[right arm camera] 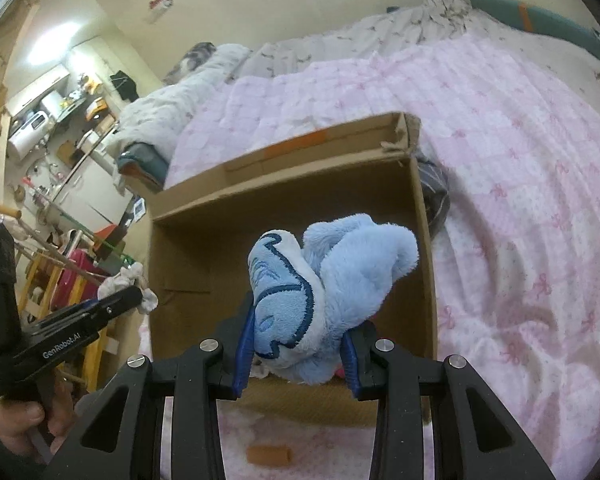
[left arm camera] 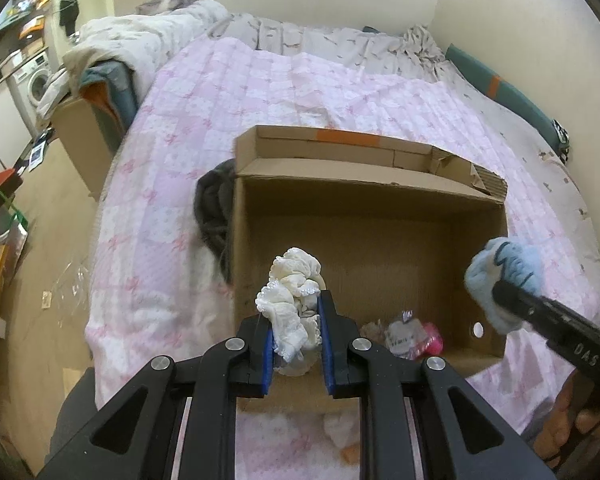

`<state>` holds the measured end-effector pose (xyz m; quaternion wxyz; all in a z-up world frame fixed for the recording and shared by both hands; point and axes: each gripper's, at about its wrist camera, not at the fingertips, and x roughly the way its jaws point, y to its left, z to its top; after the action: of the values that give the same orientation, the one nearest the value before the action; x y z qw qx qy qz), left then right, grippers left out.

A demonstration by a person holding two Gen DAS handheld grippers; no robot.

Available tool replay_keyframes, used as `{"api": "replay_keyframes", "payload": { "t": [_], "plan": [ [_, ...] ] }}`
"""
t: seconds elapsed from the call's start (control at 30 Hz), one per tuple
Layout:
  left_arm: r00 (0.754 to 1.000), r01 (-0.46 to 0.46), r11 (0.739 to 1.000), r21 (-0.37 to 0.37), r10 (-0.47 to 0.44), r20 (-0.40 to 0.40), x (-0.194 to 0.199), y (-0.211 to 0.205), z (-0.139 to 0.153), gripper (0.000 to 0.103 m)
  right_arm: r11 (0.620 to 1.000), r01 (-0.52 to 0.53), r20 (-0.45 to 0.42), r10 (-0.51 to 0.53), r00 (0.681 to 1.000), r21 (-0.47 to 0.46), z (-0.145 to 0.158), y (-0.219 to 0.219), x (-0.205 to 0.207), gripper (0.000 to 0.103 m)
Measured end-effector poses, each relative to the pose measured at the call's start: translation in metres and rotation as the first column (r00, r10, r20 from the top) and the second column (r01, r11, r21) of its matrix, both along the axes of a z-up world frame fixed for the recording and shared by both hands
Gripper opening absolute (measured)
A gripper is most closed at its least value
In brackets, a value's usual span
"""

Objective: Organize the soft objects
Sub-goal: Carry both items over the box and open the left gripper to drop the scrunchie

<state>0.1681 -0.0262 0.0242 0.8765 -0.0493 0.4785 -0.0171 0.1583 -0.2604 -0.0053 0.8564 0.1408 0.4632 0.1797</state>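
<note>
- Two soft things are up in the air over the open cardboard box [left arm camera: 380, 216]: a frilly white cloth [left arm camera: 294, 300] and a blue plush toy [right arm camera: 320, 292].
- The left gripper [left arm camera: 296, 332] has its fingers clenched on the white cloth, which bunches up above the blue pads, over the box's near left part.
- The right gripper [right arm camera: 296, 354] has its fingers clamped on the blue plush toy, held above the box's near edge; from the left wrist view it sits at the box's right wall.
- Inside the box, at the near wall, lies a small pink item [left arm camera: 432, 340] beside a clear wrapped one.
- The box stands on a bed under a pink quilt [left arm camera: 260, 92].
- A dark garment [left arm camera: 214, 212] lies against the box's left side.
</note>
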Motion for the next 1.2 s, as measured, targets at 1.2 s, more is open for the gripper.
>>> {"api": "replay_keyframes", "payload": {
  "t": [1.2],
  "plan": [
    [0.995, 0.049, 0.996, 0.068, -0.042, -0.092, 0.029, -0.033, -0.066, 0.055, 0.986, -0.082, -0.194, 0.053, 0.98, -0.146, -0.059, 0.027, 0.021, 0.044]
  ]
}}
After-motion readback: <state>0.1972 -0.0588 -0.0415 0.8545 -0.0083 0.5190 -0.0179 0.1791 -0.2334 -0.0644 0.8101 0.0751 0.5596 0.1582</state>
